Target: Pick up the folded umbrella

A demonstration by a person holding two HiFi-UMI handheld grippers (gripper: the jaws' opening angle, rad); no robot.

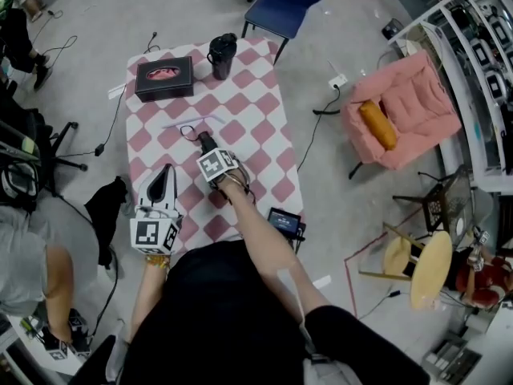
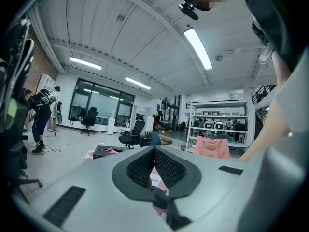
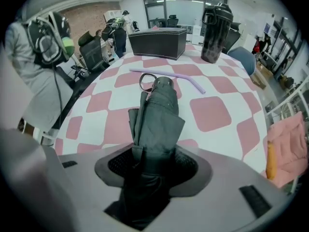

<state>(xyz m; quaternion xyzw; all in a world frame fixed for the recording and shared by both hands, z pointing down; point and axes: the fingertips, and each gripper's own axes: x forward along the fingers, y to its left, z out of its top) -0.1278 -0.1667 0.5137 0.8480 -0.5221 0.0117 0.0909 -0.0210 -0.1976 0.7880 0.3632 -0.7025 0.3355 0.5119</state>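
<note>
1. The right gripper (image 3: 153, 164) is pointing steeply down at the table (image 3: 217, 110), and its jaws are standing wide around the near end of the folded umbrella (image 3: 157, 110). Both pads are meeting the fabric and pinching it.
2. The left gripper (image 2: 154, 151) is hanging off the table's near-left edge. Its jaws are pressed together on nothing and it is playing no part.
3. The umbrella is lying flat on the pink-checked cloth near the middle of the table. It is running away from the right gripper, with its wrist loop (image 3: 146, 81) at the far end.
4. First risk: the pads look to be biting loose canopy folds, not the stiff core. If so, the fabric could slide or bunch and the umbrella could slip out on the lift.
5. Second risk: with only one end held, the far end could sag and swing.
6. Third risk: the loop is sitting right beside the lilac straw (image 3: 178, 76), so a dragging lift could snag it and pull it along.
7. The black box (image 3: 157, 41) and the dark jug (image 3: 215, 33) are standing well beyond and look safe unless the umbrella swings.
</note>
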